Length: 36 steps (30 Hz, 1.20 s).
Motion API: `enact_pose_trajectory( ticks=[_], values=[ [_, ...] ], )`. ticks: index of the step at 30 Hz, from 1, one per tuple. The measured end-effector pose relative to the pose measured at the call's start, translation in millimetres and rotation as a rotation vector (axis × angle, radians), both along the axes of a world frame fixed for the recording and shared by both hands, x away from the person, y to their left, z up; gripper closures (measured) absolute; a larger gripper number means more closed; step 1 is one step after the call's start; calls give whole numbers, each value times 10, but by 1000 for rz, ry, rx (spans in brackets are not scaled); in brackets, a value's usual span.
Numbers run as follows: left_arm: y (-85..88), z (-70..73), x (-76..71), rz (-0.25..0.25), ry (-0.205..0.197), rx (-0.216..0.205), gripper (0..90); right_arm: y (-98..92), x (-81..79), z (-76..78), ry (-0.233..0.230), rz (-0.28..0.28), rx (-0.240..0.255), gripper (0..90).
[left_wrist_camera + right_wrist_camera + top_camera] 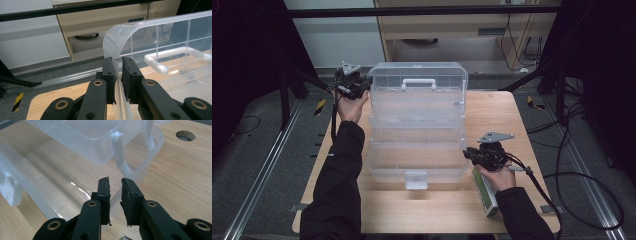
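Observation:
A clear plastic tiered storage box [417, 150] stands open on the wooden table [502, 115], its trays stepped back toward the raised lid [417, 75] with a white handle [418, 83]. My left gripper [368, 86] is at the lid's left edge. In the left gripper view the lid's curved rim [112, 42] runs down between the jaws of that gripper [119, 62], which are closed on it. My right gripper [467, 154] is at the base's right side. In the right gripper view its jaws [115, 182] pinch the bottom tray's rim [150, 157].
A green and white carton [484, 197] lies on the table under my right hand. The box's front latch [416, 180] faces the near edge. A white hinge arm [120, 150] links the trays, and a round hole [185, 135] is in the tabletop. Cables trail at the right.

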State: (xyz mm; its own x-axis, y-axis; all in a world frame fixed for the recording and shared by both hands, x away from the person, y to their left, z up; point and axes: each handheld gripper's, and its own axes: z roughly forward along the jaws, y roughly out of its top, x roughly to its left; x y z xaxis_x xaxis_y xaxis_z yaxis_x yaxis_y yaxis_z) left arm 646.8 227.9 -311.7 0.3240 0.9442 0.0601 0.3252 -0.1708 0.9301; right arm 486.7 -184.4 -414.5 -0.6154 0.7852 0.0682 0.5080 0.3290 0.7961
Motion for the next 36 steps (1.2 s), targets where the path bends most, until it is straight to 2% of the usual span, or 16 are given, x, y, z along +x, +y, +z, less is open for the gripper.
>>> enact_pose_trajectory(
  ticks=[11,16,21,24,31,34,36],
  values=[
    [-18,-26,92,16,14,-6,803,0,-1,-1,-3,2,-2,771],
    [-39,-28,146,21,27,15,800,2,-2,0,-3,1,-3,771],
    [-19,-42,190,21,42,-14,804,2,-3,-1,-4,1,-4,771],
    [-28,-51,203,25,39,-5,802,3,-4,-1,-5,1,-4,771],
    [-12,-95,248,35,46,-17,799,3,-4,-1,-7,3,-6,772],
    [4,-99,248,9,44,-25,802,4,-5,-1,-7,3,-7,772],
    [-8,-96,237,6,46,-14,812,3,-5,-2,-8,4,-8,772]
  ],
)
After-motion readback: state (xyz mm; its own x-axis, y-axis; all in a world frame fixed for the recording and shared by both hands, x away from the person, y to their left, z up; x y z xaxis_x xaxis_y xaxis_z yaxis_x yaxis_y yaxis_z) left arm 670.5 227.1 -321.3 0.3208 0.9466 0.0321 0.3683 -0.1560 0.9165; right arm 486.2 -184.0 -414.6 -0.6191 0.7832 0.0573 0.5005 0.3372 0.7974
